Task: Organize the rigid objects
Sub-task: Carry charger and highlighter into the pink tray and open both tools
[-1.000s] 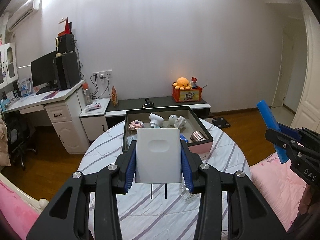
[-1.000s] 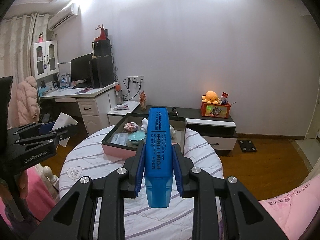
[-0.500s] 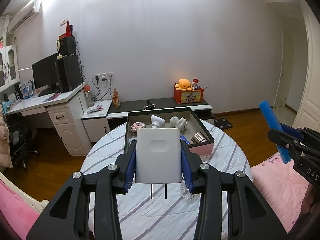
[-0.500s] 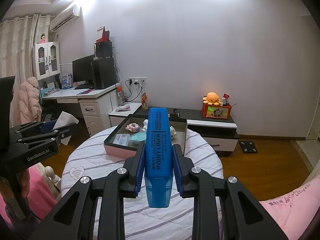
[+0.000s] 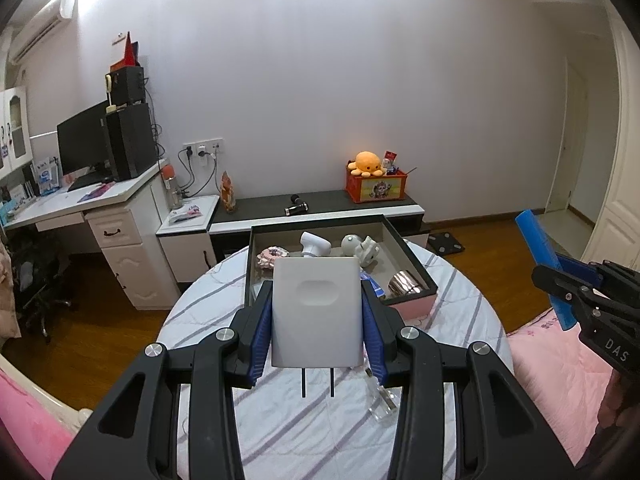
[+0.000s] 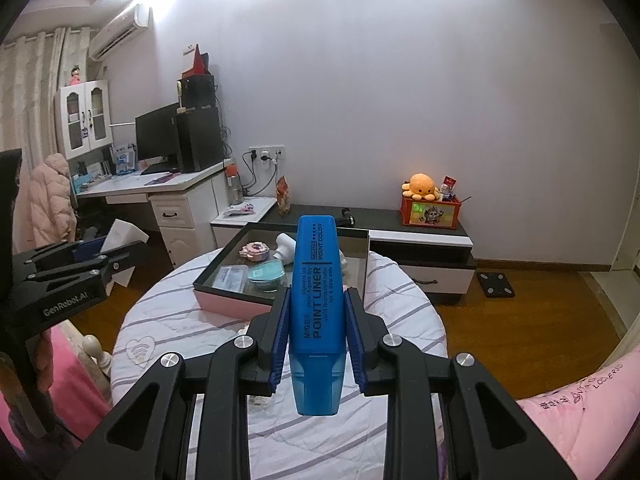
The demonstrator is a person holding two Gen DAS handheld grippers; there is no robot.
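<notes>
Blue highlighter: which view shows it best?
Right wrist. The highlighter fills the centre there, clamped between the right gripper pads, with its printed label readable. Left wrist shows it only at the right edge, small and seen obliquely, partly hidden by the gripper holding it.

A plain white wall (image 6: 400, 100) stood behind, with glare from light overhead. The floor (image 6: 540, 300) was brown wood. At left a white desk (image 5: 80, 204) carried a dark monitor (image 5: 80, 140) and a black tower (image 5: 130, 140), with an air conditioner (image 6: 120, 32) high above and curtains (image 6: 32, 92) by a white cabinet (image 6: 86, 116). A low dark-topped bench (image 6: 420, 224) ran along the wall, bearing an orange plush (image 6: 420, 186) on a red box (image 6: 432, 210). A door (image 5: 576, 136) stood at right.
</notes>
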